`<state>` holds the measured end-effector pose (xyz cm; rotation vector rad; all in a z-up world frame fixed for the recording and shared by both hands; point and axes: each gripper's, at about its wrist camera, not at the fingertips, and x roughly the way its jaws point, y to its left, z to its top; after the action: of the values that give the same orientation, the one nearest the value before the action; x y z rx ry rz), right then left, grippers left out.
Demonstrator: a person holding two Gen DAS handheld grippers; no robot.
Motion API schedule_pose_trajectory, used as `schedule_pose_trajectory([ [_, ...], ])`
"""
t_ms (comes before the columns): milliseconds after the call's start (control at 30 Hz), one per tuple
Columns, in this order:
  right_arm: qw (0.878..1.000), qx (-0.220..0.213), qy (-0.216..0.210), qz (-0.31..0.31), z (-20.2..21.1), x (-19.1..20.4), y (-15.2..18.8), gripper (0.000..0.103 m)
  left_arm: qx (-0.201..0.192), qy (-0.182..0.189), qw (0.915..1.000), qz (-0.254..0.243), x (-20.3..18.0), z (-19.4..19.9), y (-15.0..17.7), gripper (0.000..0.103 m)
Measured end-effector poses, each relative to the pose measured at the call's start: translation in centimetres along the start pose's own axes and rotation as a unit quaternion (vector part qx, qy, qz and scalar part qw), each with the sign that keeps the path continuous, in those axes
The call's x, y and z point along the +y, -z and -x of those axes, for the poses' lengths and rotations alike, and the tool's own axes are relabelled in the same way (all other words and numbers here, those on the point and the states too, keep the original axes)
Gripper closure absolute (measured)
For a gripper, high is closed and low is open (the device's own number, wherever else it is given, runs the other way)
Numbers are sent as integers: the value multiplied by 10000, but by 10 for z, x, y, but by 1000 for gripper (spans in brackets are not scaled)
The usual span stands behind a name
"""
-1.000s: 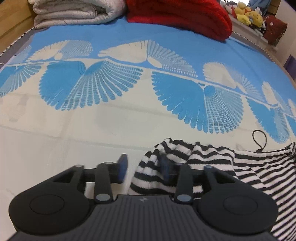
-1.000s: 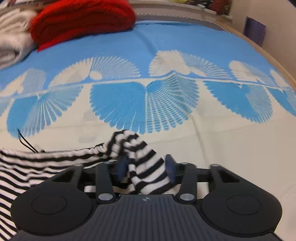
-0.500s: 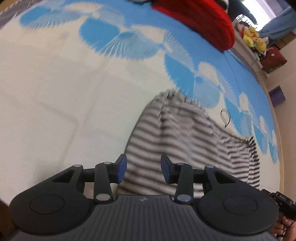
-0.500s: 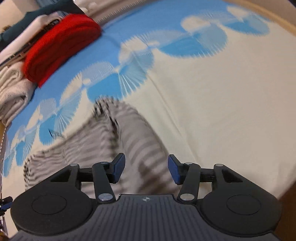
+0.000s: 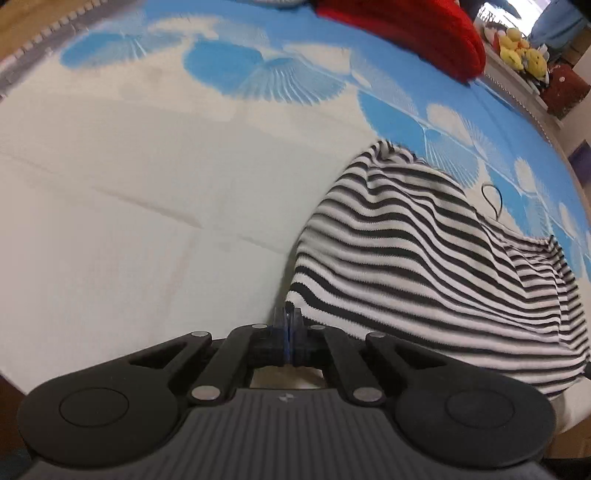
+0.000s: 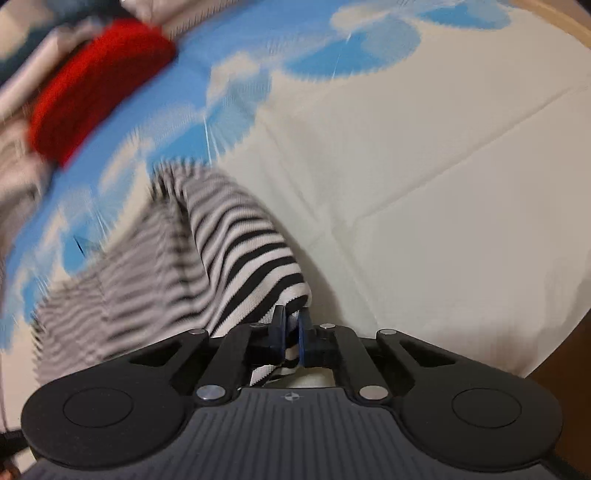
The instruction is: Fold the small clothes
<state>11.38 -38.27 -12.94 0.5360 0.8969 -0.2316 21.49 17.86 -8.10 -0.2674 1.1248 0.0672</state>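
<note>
Where it lies on the bedspread, the black-and-white striped knit garment [image 5: 424,254] spreads rightward and away from the left gripper [image 5: 288,328], its near corner just at the blue pads. Left gripper: jaws pressed fully together; the garment's hem sits touching or just beside the tips, and whether any fabric is pinched cannot be told. Right gripper [image 6: 291,332]: jaws closed on a fold of the same striped knit garment [image 6: 236,251], a strip of striped cloth showing between the blue pads and hanging out below them; the rest of the cloth runs up and to the left from the tips, blurred. Black cord loop [image 5: 491,197]: lying at the garment's far edge. Bedspread [image 5: 147,221]: cream near the grippers, blue fan pattern farther off. Red knitted item [image 5: 406,22]: at the far side of the bed, well apart from the garment. Yellow plush toys [image 5: 521,53]: beyond the bed's edge.
</note>
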Motion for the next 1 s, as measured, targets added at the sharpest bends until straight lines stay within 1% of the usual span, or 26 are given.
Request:
schedule_pose_trajectory([
  [33,10000,-70,23,2,5,-2,0,98,143,-96,9998,-114,-1,-4,3,103],
  [67,9998,-18,171,88,3,-2,2,99,336,-190,9990,-212,-2,-11,7,103],
  [100,9990,134,373,227,-4,0,6,99,556,-307,9974,-339,-5,-21,10,102],
  [133,9969,295,603,401,-13,2,10,102,746,-393,9955,-440,-9,-28,13,102],
  [167,9934,443,852,626,-23,5,13,103,888,-474,9935,-523,-12,-33,14,102],
  [200,9890,553,1104,812,-30,8,16,103,865,-512,9932,-583,-15,-33,14,101],
  [233,9844,582,1356,961,-34,10,17,102,687,-487,9948,-581,-19,-27,12,98],
  [267,9829,475,1455,1024,-33,11,17,99,473,-399,9963,-597,-24,-18,9,94],
  [300,9842,333,1395,1040,-29,13,16,99,192,-273,9972,-665,-29,-8,6,78],
  [333,9859,146,1271,1077,-21,17,15,99,-69,-143,9970,-764,-35,1,4,67],
  [400,9847,-245,1105,1327,-7,26,17,99,-385,153,9944,-967,-49,12,3,67],
  [467,9786,-491,1045,1704,-1,39,20,95,-445,451,9916,-1126,-65,12,8,67],
  [567,9699,-676,945,2139,0,53,25,93,-273,735,9889,-1259,-85,2,13,67],
  [667,9658,-706,878,2336,-2,60,24,93,-65,857,9859,-1438,-97,-10,18,67],
  [800,9649,-557,838,2426,-11,64,27,93,262,666,9841,-1627,-107,-29,20,63],
  [867,9655,-465,862,2411,-15,63,29,93,377,617,9845,-1599,-105,-34,22,61],
  [933,9674,-315,899,2345,-21,61,29,93,432,593,9848,-1576,-104,-41,18,56],
  [1000,9684,-137,957,2300,-28,58,30,93,473,612,9854,-1517,-105,-42,15,53],
])
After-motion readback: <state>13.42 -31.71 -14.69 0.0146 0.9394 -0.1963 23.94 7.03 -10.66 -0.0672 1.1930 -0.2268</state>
